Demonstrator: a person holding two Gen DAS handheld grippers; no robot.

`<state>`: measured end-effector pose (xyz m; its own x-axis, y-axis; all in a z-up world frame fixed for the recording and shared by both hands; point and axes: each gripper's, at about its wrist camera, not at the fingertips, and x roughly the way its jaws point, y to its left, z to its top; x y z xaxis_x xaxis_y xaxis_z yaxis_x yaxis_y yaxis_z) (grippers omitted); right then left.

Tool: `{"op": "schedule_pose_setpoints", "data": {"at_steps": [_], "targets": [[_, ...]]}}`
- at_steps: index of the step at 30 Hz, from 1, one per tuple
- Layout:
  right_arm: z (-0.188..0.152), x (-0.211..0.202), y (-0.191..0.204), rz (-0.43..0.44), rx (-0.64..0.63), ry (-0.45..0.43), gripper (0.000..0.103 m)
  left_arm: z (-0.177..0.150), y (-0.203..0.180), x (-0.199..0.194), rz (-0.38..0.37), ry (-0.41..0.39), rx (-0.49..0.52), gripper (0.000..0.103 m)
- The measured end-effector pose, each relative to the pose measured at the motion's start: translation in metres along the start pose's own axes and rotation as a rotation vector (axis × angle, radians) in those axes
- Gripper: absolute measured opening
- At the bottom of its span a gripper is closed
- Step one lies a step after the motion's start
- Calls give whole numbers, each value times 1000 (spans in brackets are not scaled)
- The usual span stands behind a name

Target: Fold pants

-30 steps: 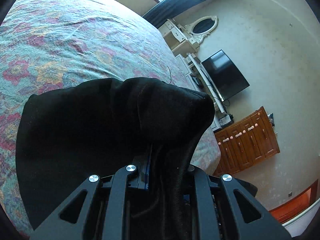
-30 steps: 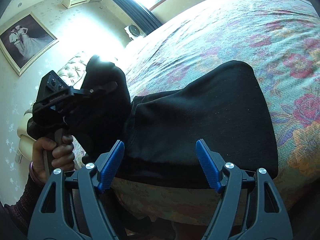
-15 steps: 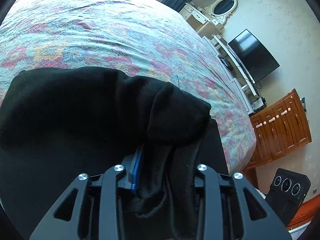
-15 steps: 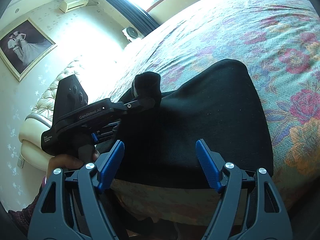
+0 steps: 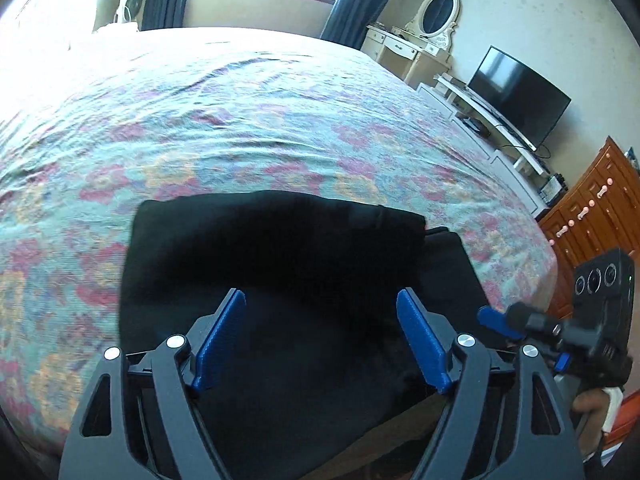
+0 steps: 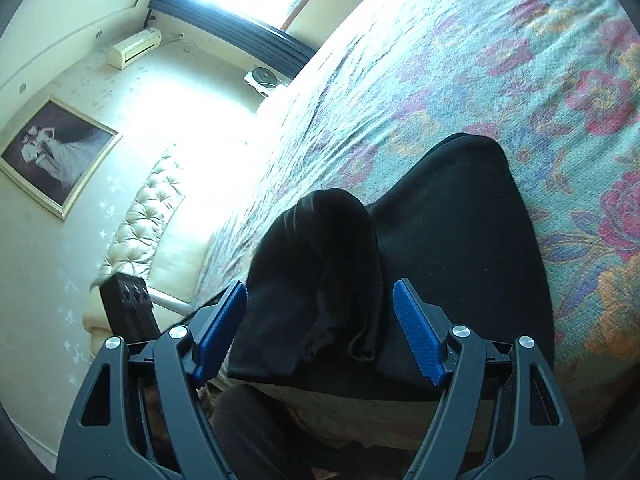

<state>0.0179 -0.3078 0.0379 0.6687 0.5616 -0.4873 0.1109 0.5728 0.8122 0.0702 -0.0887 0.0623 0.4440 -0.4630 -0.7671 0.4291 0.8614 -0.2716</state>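
Pants (image 5: 280,264) sit folded compact on the bedspread (image 5: 240,120), my left gripper (image 5: 322,340) and right gripper (image 6: 318,328) both wide open, empty — only one bunched corner left to flatten.

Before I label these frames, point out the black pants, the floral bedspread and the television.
black pants (image 5: 280,248): left wrist view, folded top layer.
floral bedspread (image 5: 240,128): left wrist view, bare middle.
television (image 5: 520,96): left wrist view, screen centre.

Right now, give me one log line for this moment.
step: fold pants | left tongs: open, empty | right tongs: open, empty | black pants: folded, lying on floral bedspread at near edge
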Motion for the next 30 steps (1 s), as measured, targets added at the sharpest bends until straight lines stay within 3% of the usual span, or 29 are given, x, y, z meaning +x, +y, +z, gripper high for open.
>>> {"op": "schedule_pose_setpoints", "data": {"at_steps": [3,7,10,16,20,23,30], "targets": [[15,18,-1,-10,15,38,75,-5,40,-12,45,-16,-64,77],[21,47,1,-114,5,91,75,-21,95,-17,62,-19,-209,77],[16,70,1,-160,-9,156,75,-34,118,-14,73,-3,-263,77],[0,96,9,-173,-45,229,74,-49,136,-9,-10,-2,-353,77],[-4,106,10,-194,-67,282,26,-48,138,-8,-20,-9,-356,78],[-3,104,13,-182,-78,290,16,-49,138,-9,-21,-11,-359,78],[11,73,31,-94,-89,246,11,-48,140,-8,-30,-12,-360,78]]}}
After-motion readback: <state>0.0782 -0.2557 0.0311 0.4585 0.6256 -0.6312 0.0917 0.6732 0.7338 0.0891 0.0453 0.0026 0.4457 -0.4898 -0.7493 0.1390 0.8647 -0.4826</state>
